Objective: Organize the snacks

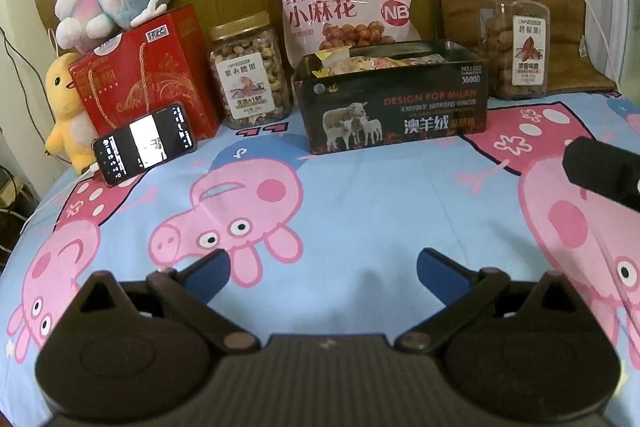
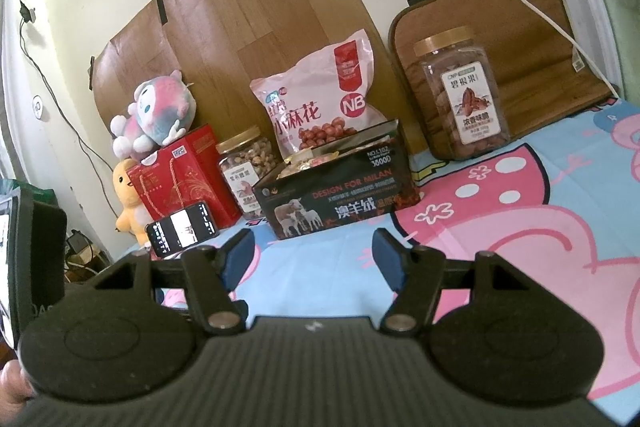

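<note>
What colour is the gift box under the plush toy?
Red with gold swirls; the gift box shows best in the left wrist view.

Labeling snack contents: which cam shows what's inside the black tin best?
Left wrist. The black tin sits near centre, square to the camera, its open top showing wrapped snacks along the rim. In the right wrist view the tin is smaller and angled; only a sliver of its contents shows at the left end.

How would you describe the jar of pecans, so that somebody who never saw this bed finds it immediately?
Start from the open black tin box with sheep pictures in the middle of the cartoon pig bedsheet. To its right, against a brown cushion, stands the clear plastic pecan jar with a gold lid. Unlike the cashew jar left of the box, it stands alone.
</note>
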A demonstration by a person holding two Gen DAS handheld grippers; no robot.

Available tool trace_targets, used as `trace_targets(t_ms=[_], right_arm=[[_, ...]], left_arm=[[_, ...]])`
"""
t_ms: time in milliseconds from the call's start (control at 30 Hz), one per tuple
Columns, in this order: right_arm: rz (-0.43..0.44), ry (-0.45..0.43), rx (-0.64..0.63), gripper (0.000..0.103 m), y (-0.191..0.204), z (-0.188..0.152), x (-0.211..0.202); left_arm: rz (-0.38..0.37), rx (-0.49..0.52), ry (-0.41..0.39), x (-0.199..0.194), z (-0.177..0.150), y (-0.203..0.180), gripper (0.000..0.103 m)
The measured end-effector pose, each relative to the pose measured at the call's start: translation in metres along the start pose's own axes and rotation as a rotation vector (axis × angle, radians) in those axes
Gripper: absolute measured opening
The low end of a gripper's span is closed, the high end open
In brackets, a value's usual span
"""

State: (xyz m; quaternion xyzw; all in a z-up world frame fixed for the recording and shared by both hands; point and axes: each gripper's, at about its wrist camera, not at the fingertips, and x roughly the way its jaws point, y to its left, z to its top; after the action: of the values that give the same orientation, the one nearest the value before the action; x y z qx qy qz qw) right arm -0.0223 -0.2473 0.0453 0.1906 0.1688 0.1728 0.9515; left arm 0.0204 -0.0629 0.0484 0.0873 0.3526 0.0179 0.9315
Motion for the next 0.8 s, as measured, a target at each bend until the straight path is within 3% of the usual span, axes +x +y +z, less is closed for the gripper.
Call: trace_targets(t_ms=[800], right_arm=[[-0.005,-0.003,0.005,0.070,-0.0025,-0.0008,0.0006]], left_arm=[[0.001,0.006,0.016,0.0027,-0.0023,0.0008,0.103]])
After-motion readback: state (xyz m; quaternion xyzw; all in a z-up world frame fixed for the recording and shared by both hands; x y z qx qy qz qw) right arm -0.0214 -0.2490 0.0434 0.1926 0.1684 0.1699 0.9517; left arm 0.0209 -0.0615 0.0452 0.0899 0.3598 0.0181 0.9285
